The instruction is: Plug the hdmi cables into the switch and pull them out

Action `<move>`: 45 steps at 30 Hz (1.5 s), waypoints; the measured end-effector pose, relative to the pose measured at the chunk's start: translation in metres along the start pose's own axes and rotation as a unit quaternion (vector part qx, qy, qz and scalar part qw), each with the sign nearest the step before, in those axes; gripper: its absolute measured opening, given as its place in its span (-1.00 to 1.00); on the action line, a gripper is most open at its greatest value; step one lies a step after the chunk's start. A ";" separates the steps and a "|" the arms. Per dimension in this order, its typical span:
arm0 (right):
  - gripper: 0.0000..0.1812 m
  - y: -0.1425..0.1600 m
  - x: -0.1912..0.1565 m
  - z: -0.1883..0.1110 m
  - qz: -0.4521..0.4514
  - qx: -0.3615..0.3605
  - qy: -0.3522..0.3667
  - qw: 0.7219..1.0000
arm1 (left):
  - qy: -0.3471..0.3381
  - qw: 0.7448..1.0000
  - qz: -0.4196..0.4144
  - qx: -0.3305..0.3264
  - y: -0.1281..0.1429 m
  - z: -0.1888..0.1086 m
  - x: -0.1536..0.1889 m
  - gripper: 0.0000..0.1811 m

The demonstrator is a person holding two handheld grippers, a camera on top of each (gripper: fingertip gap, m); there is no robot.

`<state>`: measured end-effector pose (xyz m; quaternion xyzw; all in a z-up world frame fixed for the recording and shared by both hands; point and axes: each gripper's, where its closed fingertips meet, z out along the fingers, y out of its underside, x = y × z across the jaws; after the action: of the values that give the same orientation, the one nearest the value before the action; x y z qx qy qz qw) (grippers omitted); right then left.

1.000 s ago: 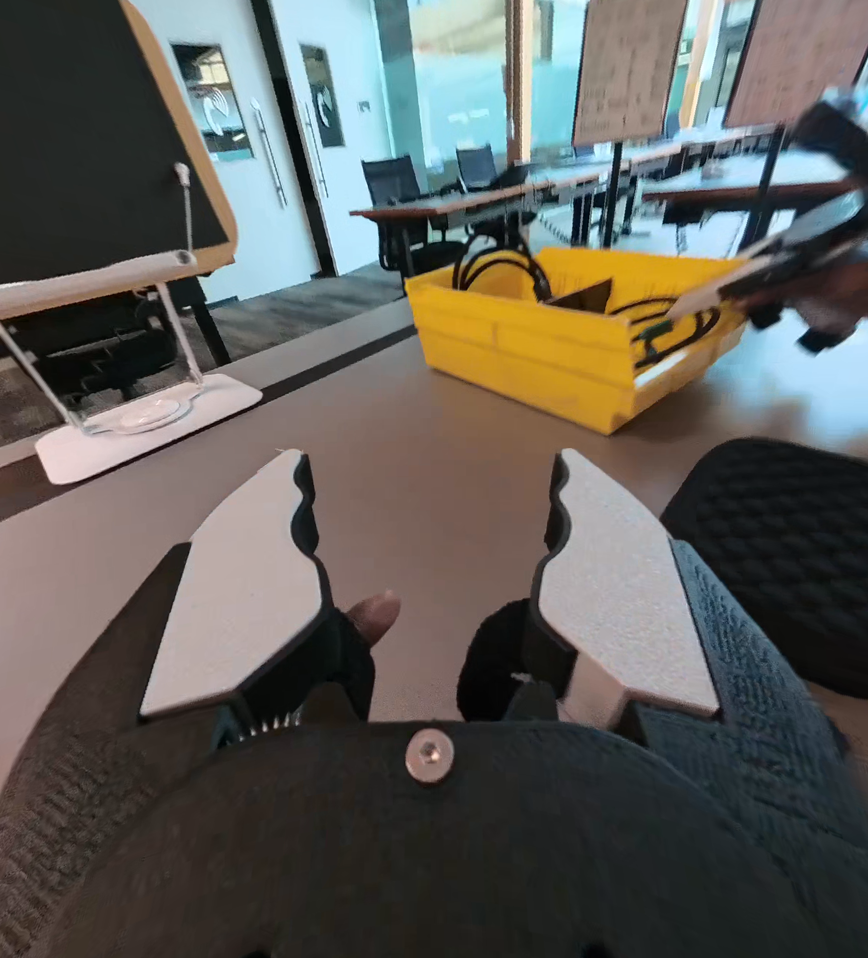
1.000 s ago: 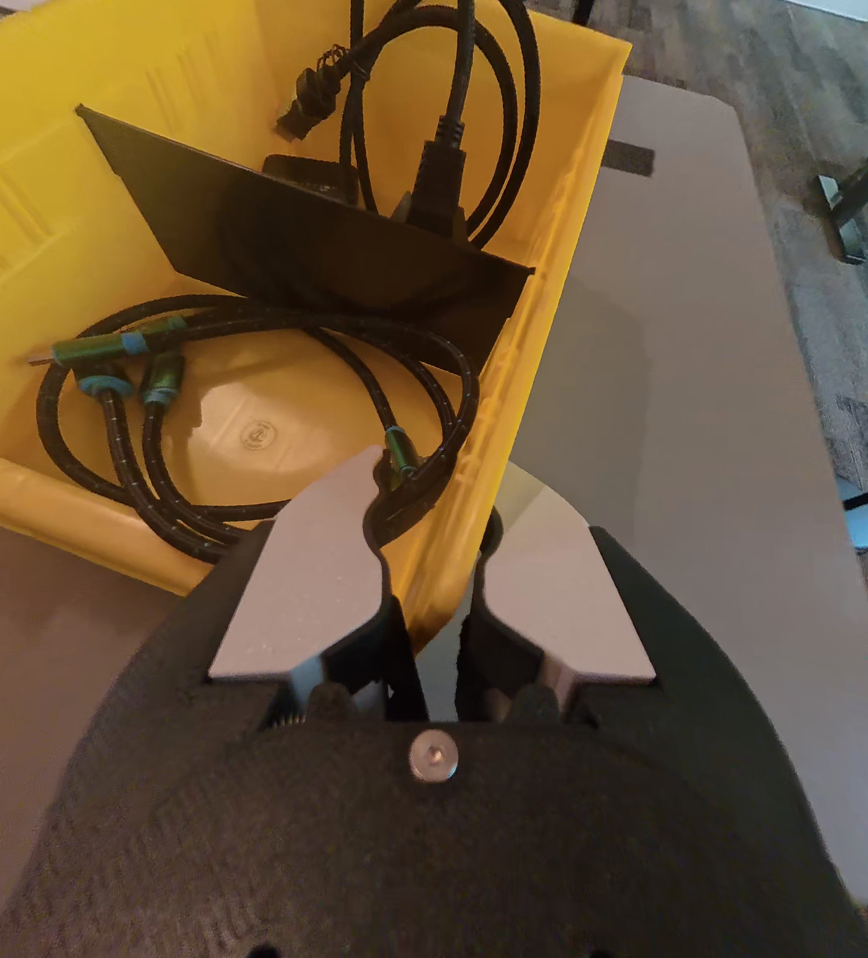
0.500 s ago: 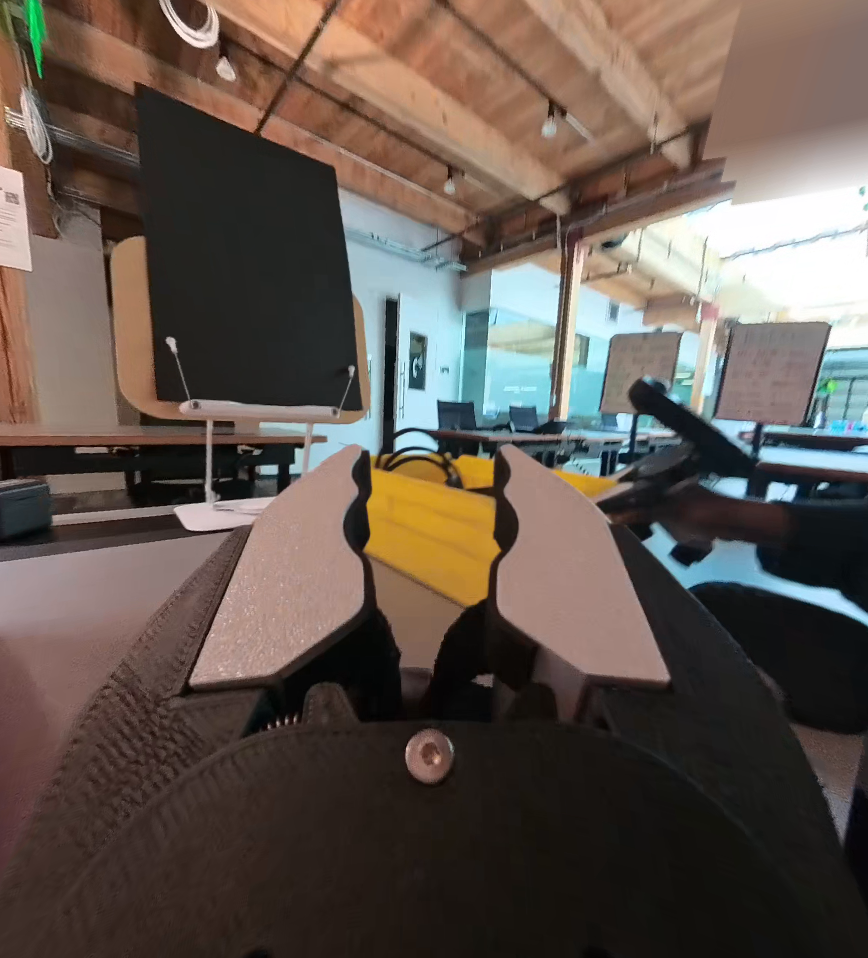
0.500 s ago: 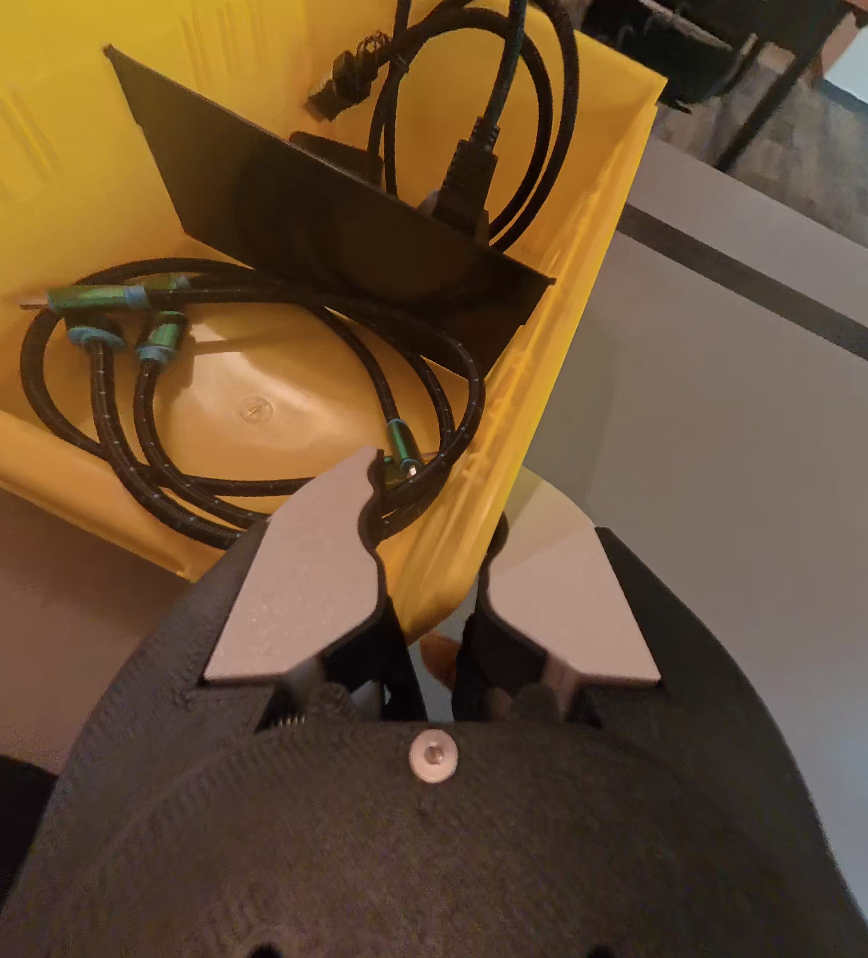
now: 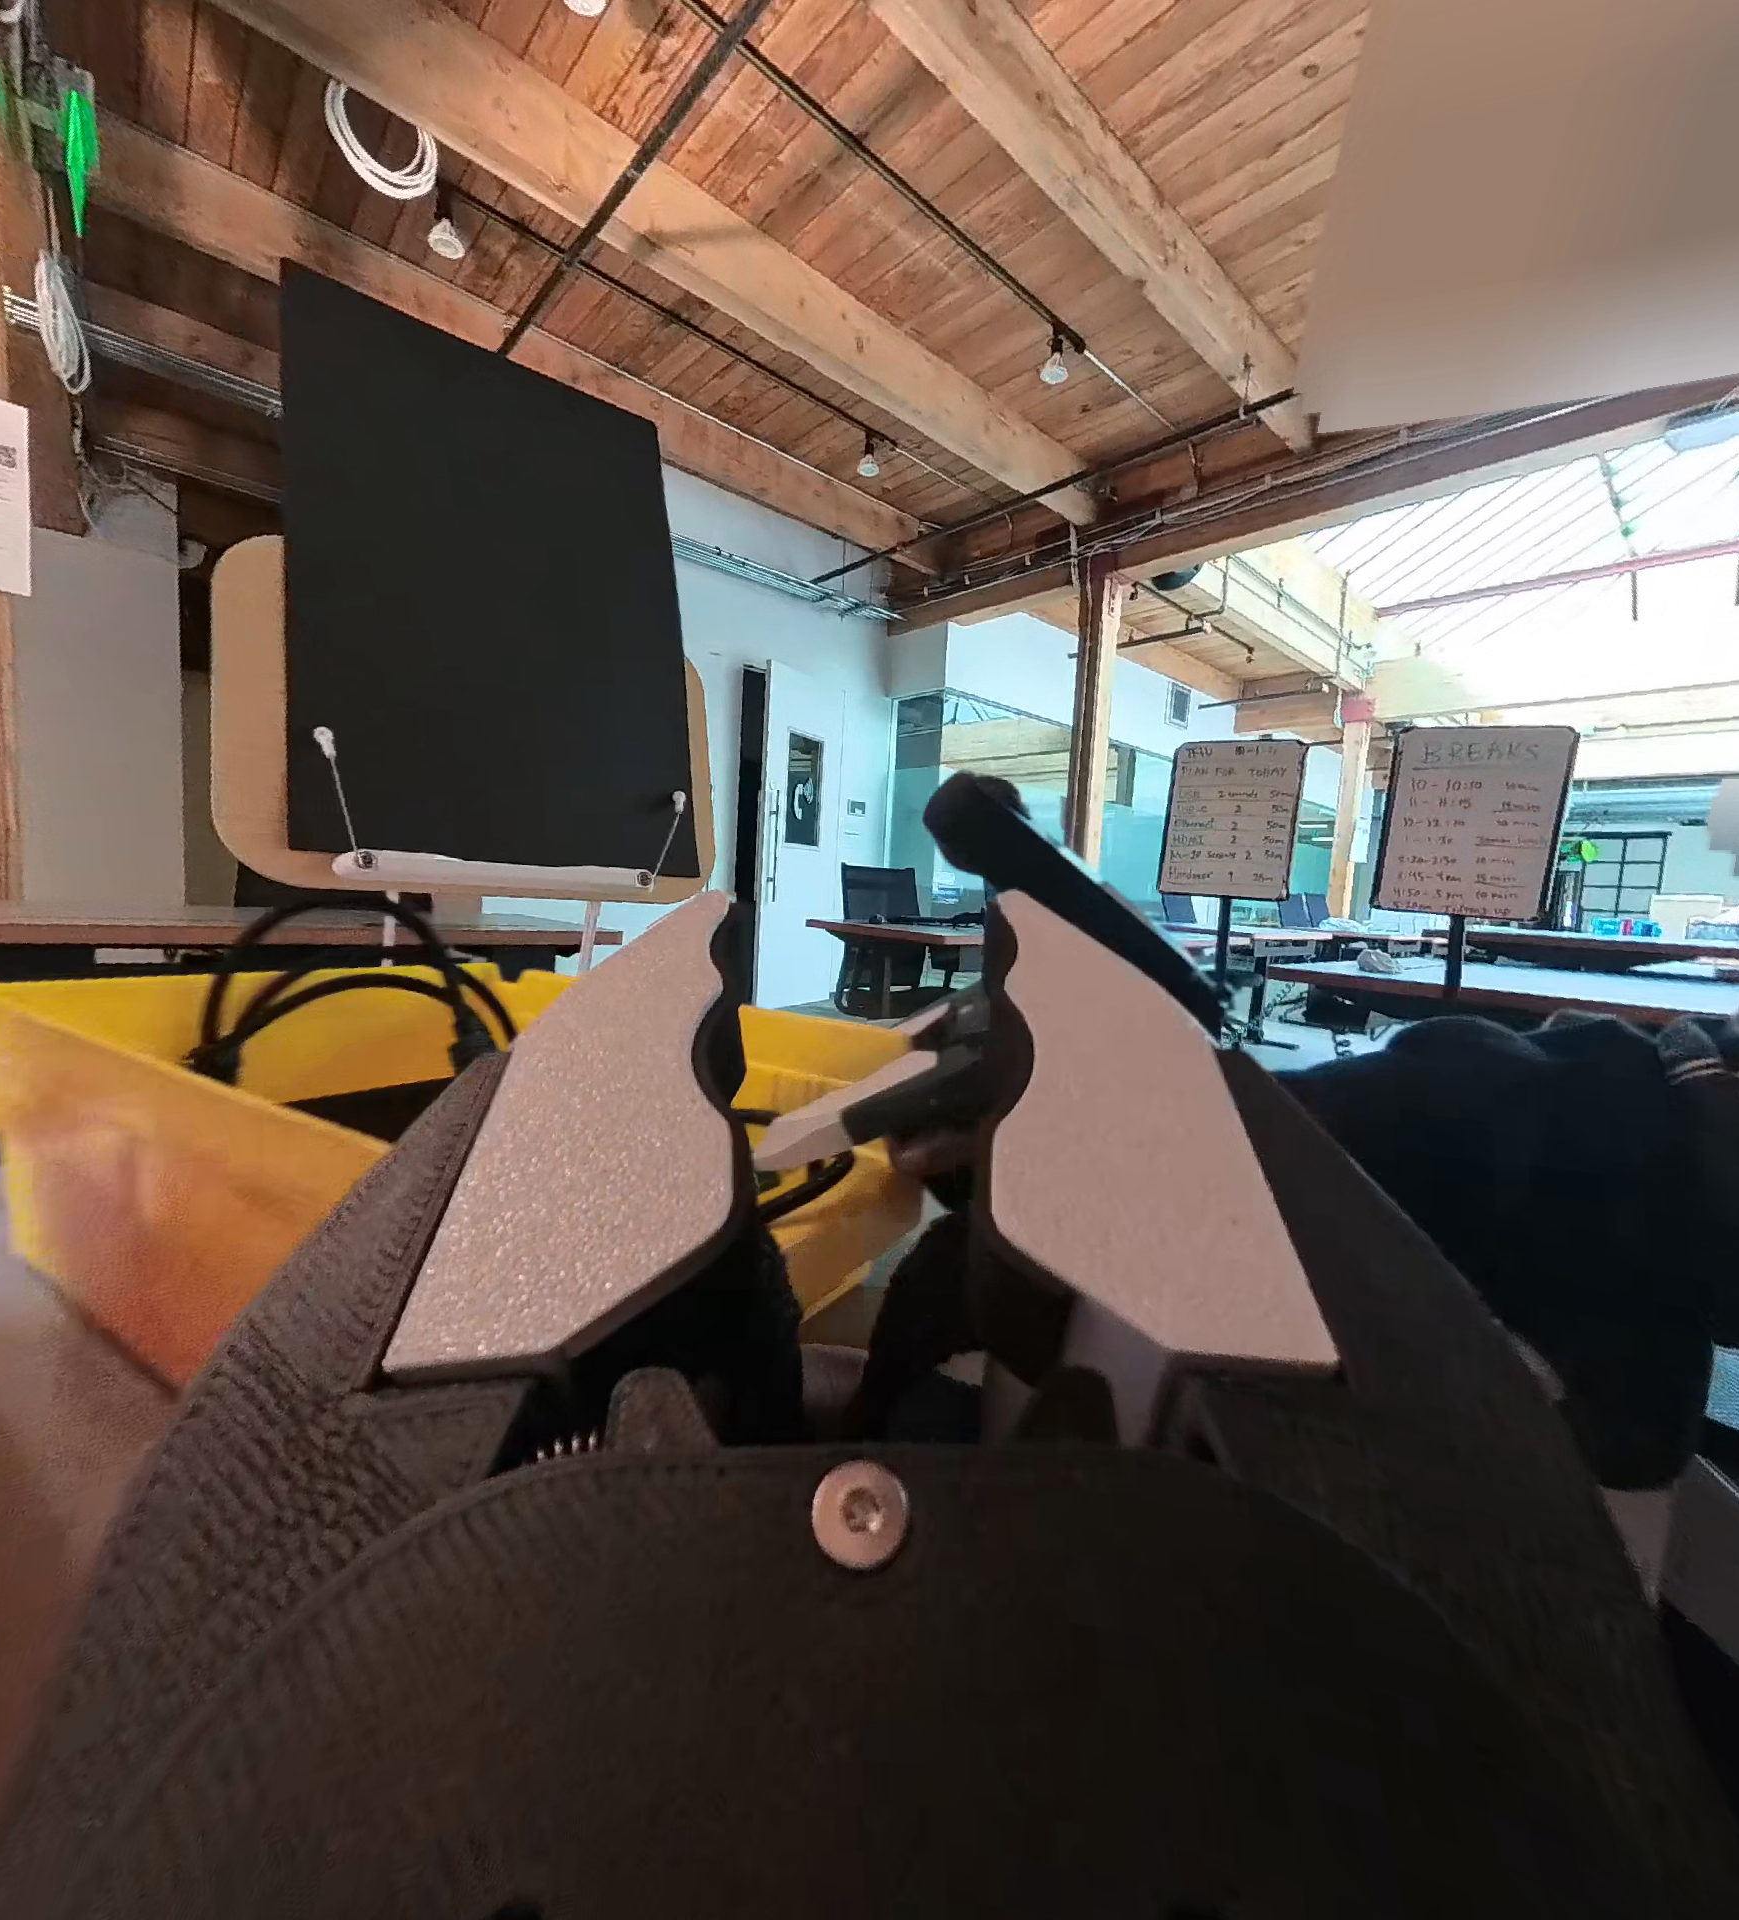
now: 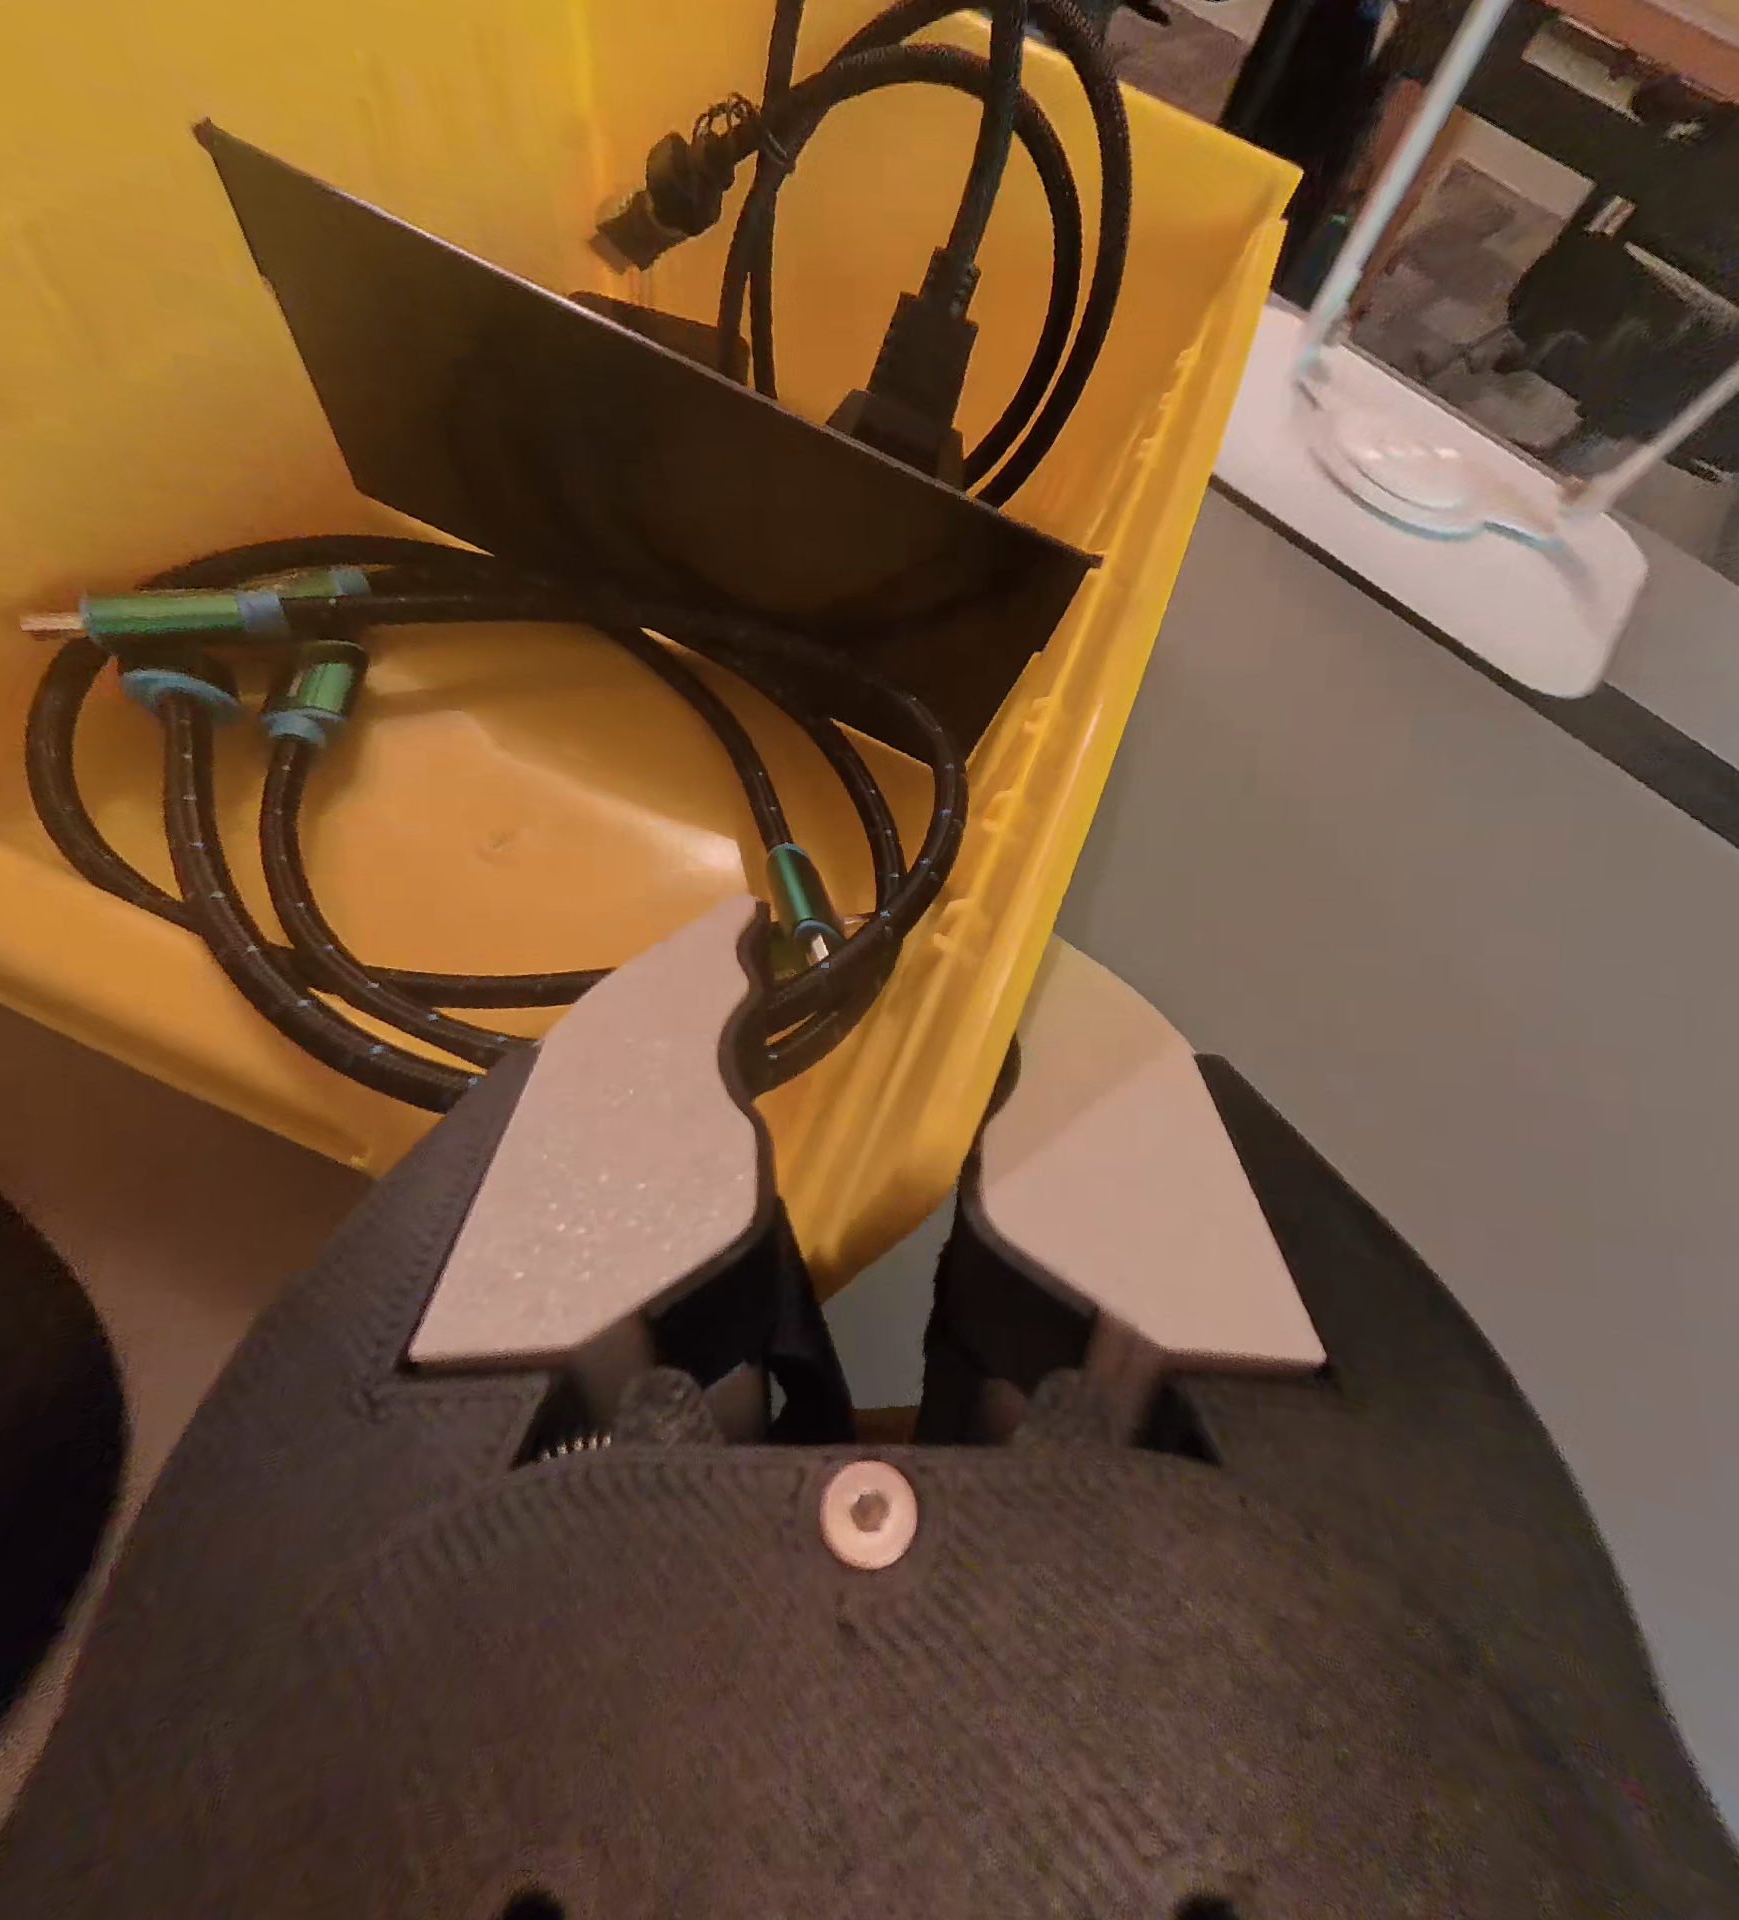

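The switch cannot be made out in the yellow bin (image 6: pixel 1104 790). Its side wall is pinched by the right gripper (image 6: pixel 875 1039); the left gripper (image 5: pixel 854 1029) is held slightly spread, empty.

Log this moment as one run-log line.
right claw: shut on yellow bin wall | left claw: open, empty | braided cables: coiled in bin | switch: not identified

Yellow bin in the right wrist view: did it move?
Yes. Gripped by the right claw, the yellow bin has swung toward the white stand base, now near its corner.
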<state>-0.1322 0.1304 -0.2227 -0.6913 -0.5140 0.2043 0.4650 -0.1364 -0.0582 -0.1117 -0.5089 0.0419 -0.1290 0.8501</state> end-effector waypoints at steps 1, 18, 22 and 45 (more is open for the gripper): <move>-0.61 -0.005 -0.009 0.005 0.003 0.005 -0.007 1.000 | -0.002 1.000 -0.003 0.002 -0.001 0.000 -0.001 -0.53; -0.36 -0.092 -0.045 -0.047 0.060 0.250 -0.200 0.945 | 0.005 0.998 0.030 -0.047 -0.010 -0.014 -0.003 -0.29; 0.07 -0.092 -0.022 -0.128 0.072 0.309 -0.221 0.922 | -0.101 0.982 0.101 -0.124 -0.031 -0.057 -0.064 -0.16; 0.01 0.029 0.073 -0.258 0.151 0.493 -0.037 0.856 | -0.040 0.631 0.387 -0.671 0.030 -0.213 -0.250 -0.60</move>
<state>0.1079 0.0834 -0.1079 -0.4323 -0.2523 0.5241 0.6890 -0.4146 -0.1613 -0.2549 -0.8804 0.2761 0.2965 0.2465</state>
